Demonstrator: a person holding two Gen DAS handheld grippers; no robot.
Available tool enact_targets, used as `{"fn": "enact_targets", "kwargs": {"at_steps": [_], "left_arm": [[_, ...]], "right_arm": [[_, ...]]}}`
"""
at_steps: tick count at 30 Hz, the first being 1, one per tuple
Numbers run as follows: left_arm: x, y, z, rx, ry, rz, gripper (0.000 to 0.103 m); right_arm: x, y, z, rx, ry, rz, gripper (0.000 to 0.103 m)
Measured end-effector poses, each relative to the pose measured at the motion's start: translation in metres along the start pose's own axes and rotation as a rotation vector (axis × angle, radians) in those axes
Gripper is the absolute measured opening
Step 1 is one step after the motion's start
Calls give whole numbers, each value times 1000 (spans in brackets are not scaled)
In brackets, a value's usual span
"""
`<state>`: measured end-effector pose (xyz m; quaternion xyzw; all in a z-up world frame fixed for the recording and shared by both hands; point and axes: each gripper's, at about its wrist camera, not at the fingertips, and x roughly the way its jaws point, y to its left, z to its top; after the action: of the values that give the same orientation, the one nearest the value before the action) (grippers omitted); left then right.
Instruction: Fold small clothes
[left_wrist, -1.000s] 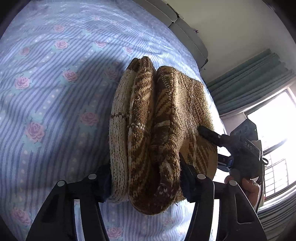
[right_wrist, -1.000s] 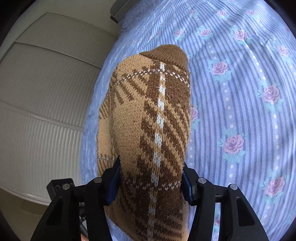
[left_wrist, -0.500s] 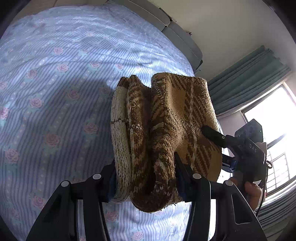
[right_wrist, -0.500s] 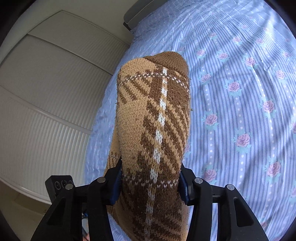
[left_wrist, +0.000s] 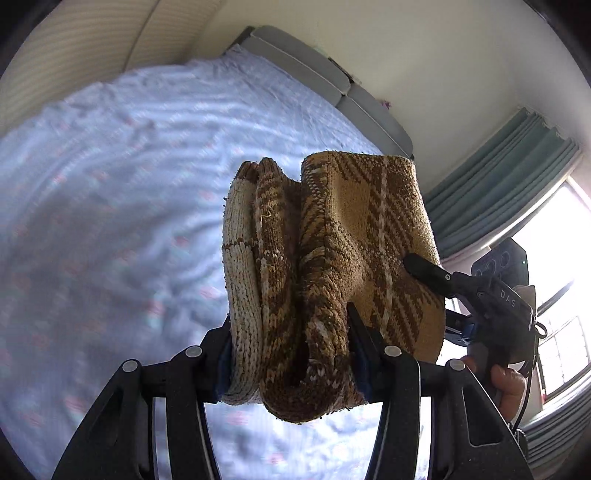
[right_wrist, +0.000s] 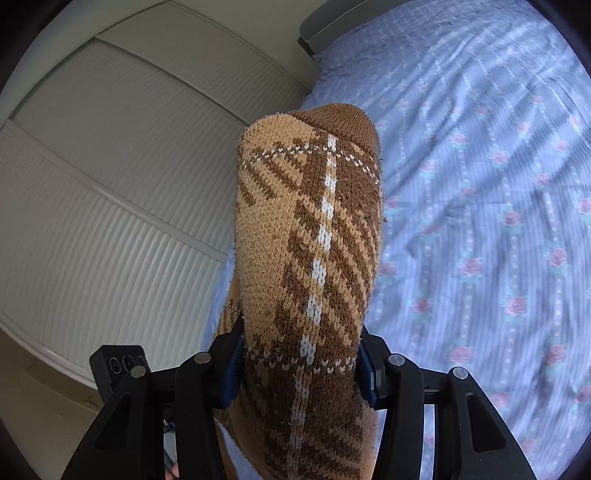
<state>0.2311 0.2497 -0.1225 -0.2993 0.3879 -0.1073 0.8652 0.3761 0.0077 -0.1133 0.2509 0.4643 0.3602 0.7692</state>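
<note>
The sock (right_wrist: 310, 258) is knitted in light tan and dark brown checks, crossed by thin white lines, and its tip is plain brown. In the left wrist view, the folded layers of the sock (left_wrist: 332, 266) are seen in brown, tan and cream. The bed sheet (right_wrist: 498, 221) is coloured pale blue with thin stripes and rows of pink roses. The wardrobe doors (right_wrist: 110, 184) are painted cream white. The curtains (left_wrist: 498, 184) are coloured grey-green. The headboard (left_wrist: 332, 81) is grey.
</note>
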Motion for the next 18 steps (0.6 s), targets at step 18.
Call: {"fn": "enact_targets", "kwargs": {"at_steps": [18], "left_arm": [[-119,234,136,-51,-166,184,50]], "right_arm": [[270,175,8,-25,42,167,50]]}}
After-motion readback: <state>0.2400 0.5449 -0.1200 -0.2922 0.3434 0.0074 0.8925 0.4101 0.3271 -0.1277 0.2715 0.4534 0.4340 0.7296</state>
